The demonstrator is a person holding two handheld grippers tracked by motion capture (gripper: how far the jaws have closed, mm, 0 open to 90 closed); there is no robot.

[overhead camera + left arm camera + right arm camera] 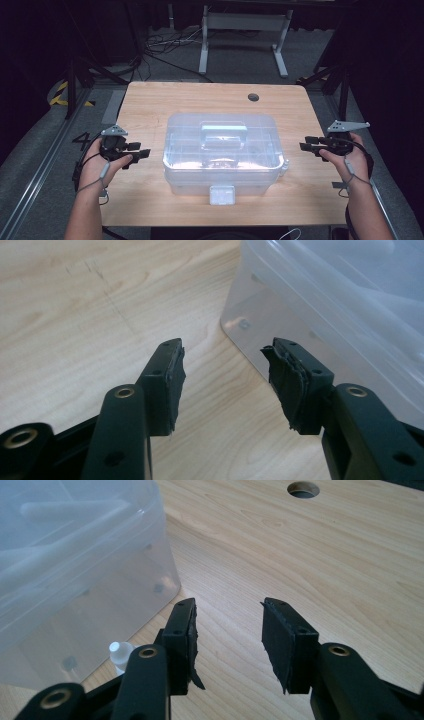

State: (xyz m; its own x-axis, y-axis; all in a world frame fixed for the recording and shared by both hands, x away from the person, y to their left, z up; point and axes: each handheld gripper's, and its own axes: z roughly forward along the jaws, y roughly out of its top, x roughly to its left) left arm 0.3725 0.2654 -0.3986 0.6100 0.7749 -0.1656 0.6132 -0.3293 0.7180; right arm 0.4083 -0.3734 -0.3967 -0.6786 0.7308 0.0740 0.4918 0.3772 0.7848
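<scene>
Clear lidded box (222, 150) lies long axis left-right, latch facing the person

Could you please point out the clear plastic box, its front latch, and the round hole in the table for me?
Clear plastic box (185, 140): high view, on the lid left of the handle.
Front latch (221, 195): high view, middle of the latch flap.
Round hole (303, 489): right gripper view, centre of the opening.
</scene>
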